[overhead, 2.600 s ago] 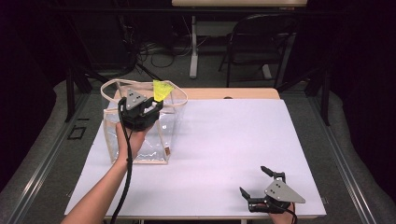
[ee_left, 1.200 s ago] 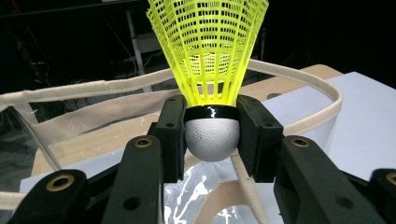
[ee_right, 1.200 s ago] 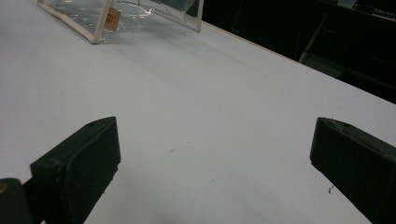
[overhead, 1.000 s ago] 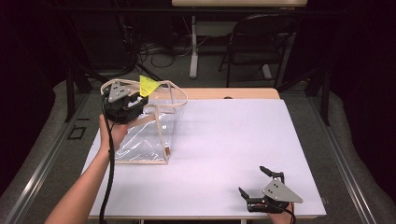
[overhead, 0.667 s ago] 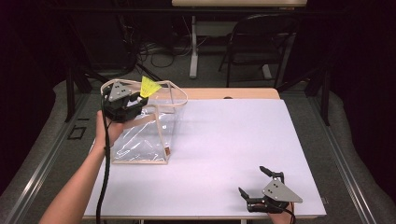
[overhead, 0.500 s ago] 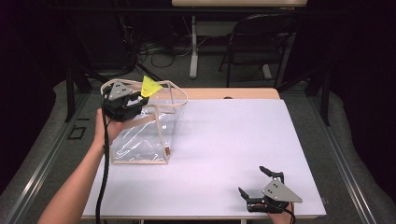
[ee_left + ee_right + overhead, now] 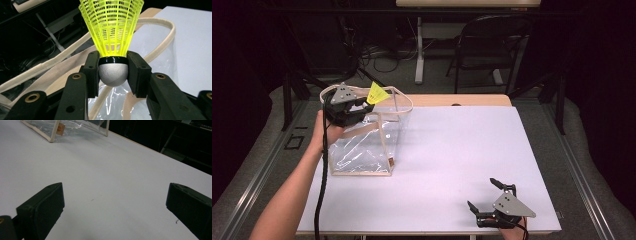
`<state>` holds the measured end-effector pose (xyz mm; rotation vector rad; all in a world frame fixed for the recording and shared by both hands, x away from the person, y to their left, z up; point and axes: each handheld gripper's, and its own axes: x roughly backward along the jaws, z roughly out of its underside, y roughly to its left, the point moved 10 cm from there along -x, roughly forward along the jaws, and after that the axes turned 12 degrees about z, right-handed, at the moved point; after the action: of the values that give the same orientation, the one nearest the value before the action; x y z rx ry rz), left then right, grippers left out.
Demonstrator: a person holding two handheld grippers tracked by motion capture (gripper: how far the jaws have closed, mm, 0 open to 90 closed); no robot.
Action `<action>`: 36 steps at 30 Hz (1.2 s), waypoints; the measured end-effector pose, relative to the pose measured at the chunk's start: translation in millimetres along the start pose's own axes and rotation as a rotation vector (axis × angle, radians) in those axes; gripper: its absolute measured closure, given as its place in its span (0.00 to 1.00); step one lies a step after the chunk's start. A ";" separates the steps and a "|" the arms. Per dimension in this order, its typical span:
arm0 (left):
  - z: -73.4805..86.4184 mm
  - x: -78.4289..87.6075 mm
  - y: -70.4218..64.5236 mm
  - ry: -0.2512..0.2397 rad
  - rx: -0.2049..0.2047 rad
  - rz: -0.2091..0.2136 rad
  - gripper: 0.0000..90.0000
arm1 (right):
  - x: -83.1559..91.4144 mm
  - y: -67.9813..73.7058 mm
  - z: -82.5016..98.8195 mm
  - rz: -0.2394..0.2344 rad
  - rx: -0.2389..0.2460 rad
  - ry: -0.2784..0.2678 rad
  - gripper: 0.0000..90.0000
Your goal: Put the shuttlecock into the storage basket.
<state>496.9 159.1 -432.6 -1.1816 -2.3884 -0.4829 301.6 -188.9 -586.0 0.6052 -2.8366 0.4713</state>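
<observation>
A yellow shuttlecock (image 7: 113, 37) with a grey cork base sits pinched between the jaws of my left gripper (image 7: 113, 72), which is shut on it. From above, that left gripper (image 7: 362, 104) is held over the rear left corner of a clear plastic bag (image 7: 362, 145) with beige trim and straps, the shuttlecock (image 7: 377, 93) pointing up and to the right. My right gripper (image 7: 484, 195) rests near the table's front right edge, open, with nothing between its pads (image 7: 42, 210).
The white table top (image 7: 462, 145) stretches between the bag and the right gripper. A wooden strip (image 7: 452, 100) runs along the far edge. Behind it stand a black chair (image 7: 492, 50) and desk legs. The bag's corner (image 7: 58, 130) appears far off in the right gripper view.
The left gripper with the shuttlecock moved left and back from above the bag's middle to its rear left corner, then barely shifted. The bag slumped lower. The right gripper stayed put.
</observation>
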 end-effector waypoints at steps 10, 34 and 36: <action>5.8 -8.5 0.6 0.062 -0.040 0.056 0.72 | -0.1 0.0 0.4 -0.002 0.001 0.001 0.01; 1.7 -20.6 1.4 0.180 -0.125 0.132 0.71 | -0.5 -0.1 1.0 -0.005 -0.001 0.003 0.01; 2.0 -20.9 2.0 0.189 -0.128 0.132 0.71 | -0.5 -0.1 1.1 -0.005 -0.001 0.003 0.01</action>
<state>509.5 147.4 -444.9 -1.2788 -2.1315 -0.6800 301.9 -189.2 -587.1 0.6111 -2.8314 0.4700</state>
